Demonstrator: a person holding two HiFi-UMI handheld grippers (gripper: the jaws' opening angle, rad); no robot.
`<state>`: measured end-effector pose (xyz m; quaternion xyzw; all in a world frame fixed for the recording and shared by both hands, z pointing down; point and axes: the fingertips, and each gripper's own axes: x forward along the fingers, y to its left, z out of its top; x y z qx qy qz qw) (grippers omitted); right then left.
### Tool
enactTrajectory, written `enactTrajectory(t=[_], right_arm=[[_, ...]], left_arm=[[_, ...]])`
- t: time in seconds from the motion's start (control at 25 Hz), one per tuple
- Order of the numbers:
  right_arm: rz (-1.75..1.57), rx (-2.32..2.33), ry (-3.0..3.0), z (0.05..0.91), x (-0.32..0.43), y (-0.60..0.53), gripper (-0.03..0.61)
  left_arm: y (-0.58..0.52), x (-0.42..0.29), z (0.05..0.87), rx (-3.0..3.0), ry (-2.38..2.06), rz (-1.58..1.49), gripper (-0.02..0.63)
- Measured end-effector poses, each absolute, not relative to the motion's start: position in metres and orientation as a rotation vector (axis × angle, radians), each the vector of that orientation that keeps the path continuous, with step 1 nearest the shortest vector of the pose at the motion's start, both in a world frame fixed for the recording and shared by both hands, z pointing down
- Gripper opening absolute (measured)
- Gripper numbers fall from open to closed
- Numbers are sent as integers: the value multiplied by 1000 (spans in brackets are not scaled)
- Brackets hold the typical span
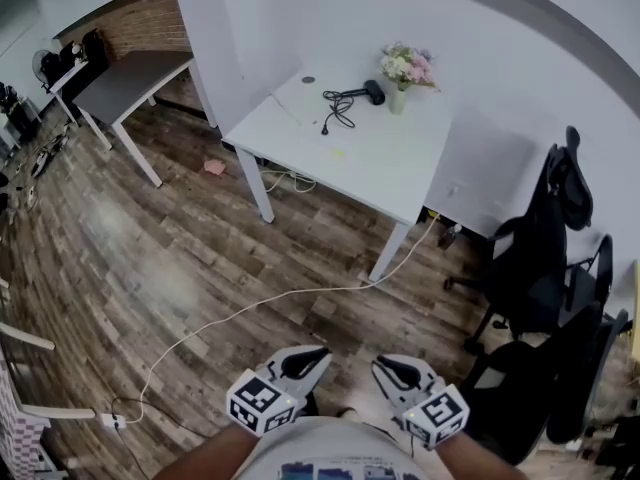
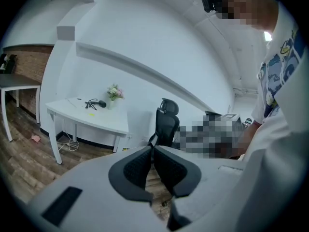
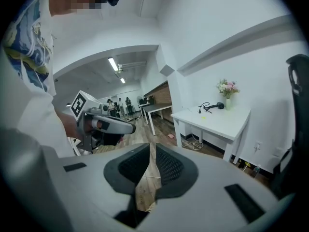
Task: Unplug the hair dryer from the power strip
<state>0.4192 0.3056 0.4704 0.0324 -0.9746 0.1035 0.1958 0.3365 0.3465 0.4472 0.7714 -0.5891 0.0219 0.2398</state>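
The left gripper and right gripper are hovering close to the person's body, well apart from the white table — both are keeping their jaws pressed together on nothing. The black hair dryer is lying near the table's far edge, just beside the flower vase.

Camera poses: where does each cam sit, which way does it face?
Head view: on the head, steeply down over floor toward white table; left gripper, right gripper, forearms at bottom.
Left gripper view: on left gripper, along closed jaws toward table and office chair; shirt at right.
Right gripper view: on right gripper, toward table; left gripper, shirt at left.
Shared: hair dryer on table.
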Motion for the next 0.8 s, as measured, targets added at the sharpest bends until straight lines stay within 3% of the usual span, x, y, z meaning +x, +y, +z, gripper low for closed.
enactTrajectory(t=[0.4,0.8], right_arm=[[239,158,-2714,460,286,260,35],[252,224,-2704,453,223,219,25]], left_arm=[[303,201,439,2163,-1590,98,41],[264,135,451,2165,-1549,74,66]])
